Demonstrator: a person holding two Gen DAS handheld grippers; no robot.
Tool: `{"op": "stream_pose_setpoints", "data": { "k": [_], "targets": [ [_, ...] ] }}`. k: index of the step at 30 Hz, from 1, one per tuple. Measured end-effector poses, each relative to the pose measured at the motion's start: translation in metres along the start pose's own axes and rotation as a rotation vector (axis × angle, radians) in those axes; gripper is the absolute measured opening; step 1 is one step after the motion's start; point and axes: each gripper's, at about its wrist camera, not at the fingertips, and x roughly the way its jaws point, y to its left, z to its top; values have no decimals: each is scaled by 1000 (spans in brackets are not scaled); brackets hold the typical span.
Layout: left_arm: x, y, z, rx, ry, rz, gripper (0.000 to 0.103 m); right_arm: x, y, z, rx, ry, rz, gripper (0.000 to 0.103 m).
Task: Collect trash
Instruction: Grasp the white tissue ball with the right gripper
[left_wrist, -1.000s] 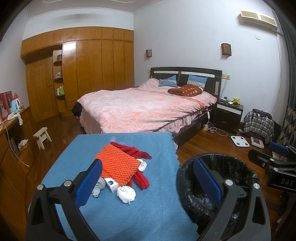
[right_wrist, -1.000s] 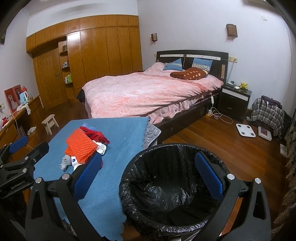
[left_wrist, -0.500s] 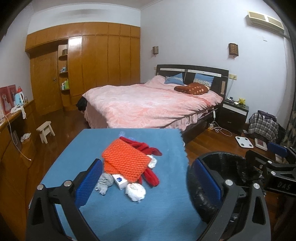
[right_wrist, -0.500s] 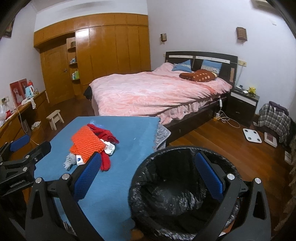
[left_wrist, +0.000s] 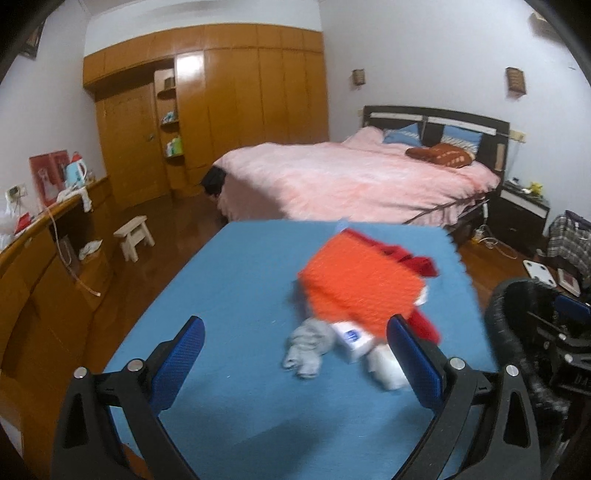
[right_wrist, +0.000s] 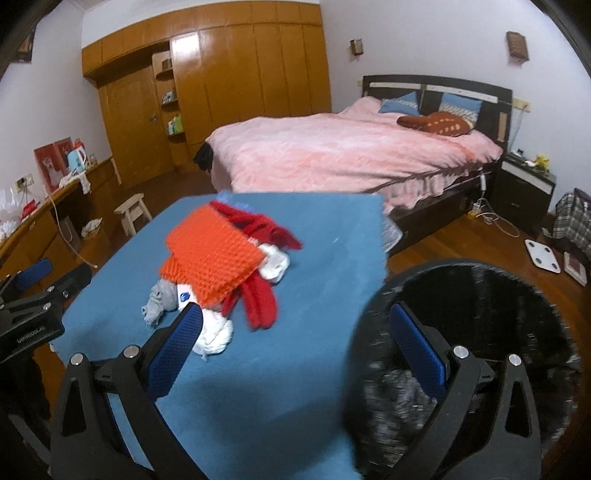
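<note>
Tissue wads (right_wrist: 216, 338) near the orange cloth (right_wrist: 214, 260) on the desk (right_wrist: 314, 362) look light, soft: pinch mid-wad. Left gripper (left_wrist: 295, 363) and right gripper (right_wrist: 295, 350) gape wide, empty; bin (right_wrist: 480, 332) right.

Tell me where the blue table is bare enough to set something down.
The blue tablecloth is bare along its whole left side, from the far edge to the left gripper, and across the near strip. It is crowded at centre-right: orange knit, grey rag, white wad. Beyond the right edge stands the bin.
</note>
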Motion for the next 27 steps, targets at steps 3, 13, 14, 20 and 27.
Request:
{"op": "stream_pose_setpoints", "data": {
  "k": [3,13,14,20,27],
  "targets": [
    [17,13,-7,-5,33,19,97,22,14,-7,-6,36,15,98],
    [55,38,-25,-6,104,29,96,80,60,-24,-70,130,58,90],
    [58,41,-26,-6,112,28,96,83,62,-26,-75,137,58,84],
    [70,52,-32,-11,145,19,92,103,71,-30,-81,207,75,75],
    [77,54,-32,-17,163,-5,86,112,82,-35,-102,254,147,48]
  ]
}}
